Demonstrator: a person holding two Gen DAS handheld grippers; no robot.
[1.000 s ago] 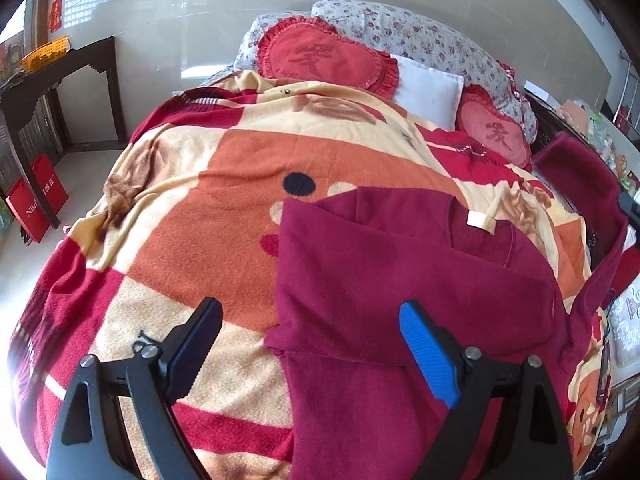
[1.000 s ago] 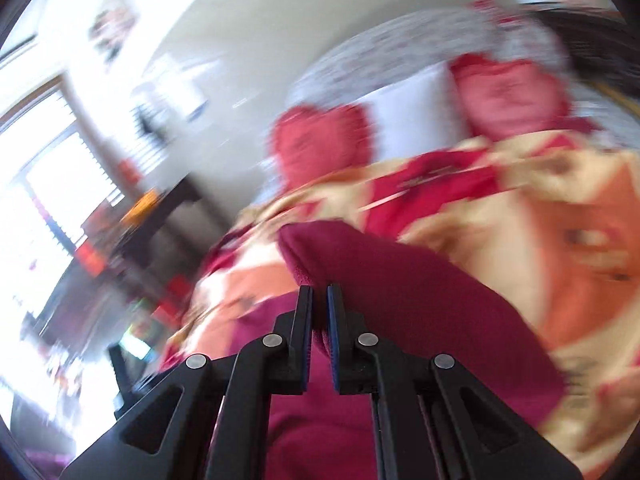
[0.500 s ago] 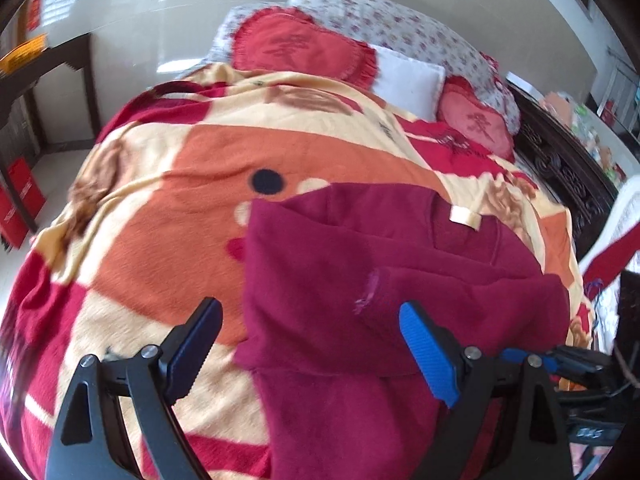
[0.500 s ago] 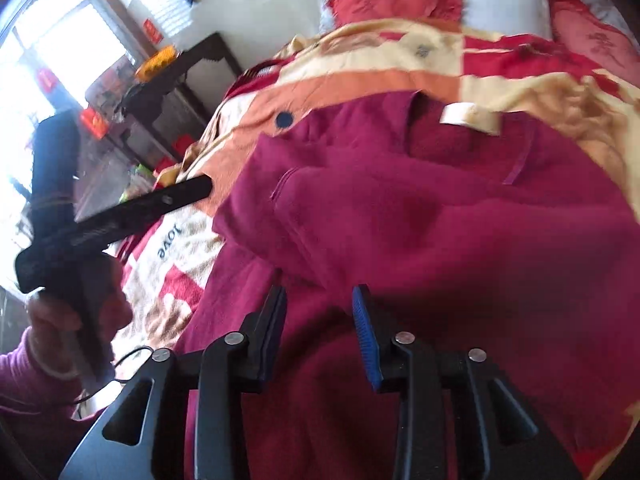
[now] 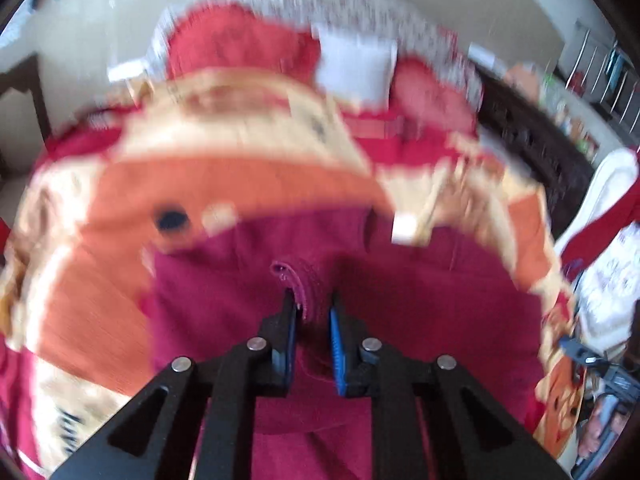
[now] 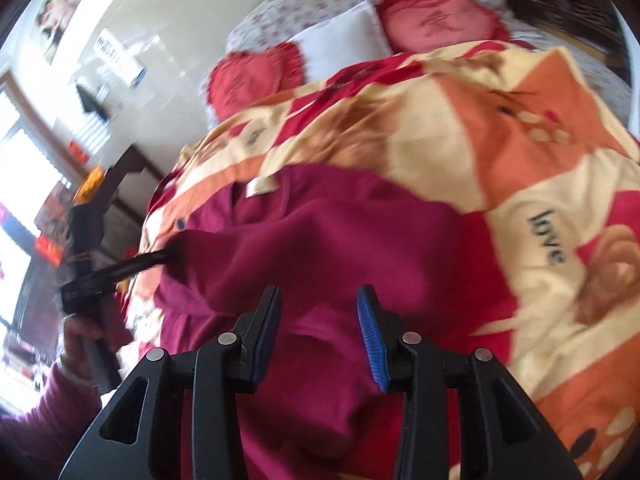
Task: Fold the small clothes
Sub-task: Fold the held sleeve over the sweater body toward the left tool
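While the maroon garment [image 5: 400, 300] lies spread on the blanket [image 5: 248, 184] of the bed, these lines give the scene with the garment's neck label [image 5: 405, 230] as landmark.

Garment: part-folded, one layer already lapped over the body; the neck end with the label points toward the pillows [image 6: 340, 46], the hem end toward both grippers, so its long axis runs from the jaws up the bed.

Left gripper [image 5: 313, 312]: jaws narrow, pinched on a ridged cuff or sleeve edge of the garment, which stands up between the blue pads just short of the label. The left view is motion-blurred, so finer detail cannot be told.

Right gripper [image 6: 318, 320]: jaws wide apart and holding nothing, poised over the lapped fold, on the hem side of the label.

Key relation: the cloth lies ahead of and under both sets of jaws; the left one alone has a hold, nearer the label than the right.

Step, as a judgement: a sleeve is probably being carried across the body, leaving the lengthwise fold of hem toward the label not yet done.

Risk: the soft knit may drag the lower layer and spoil the fold.
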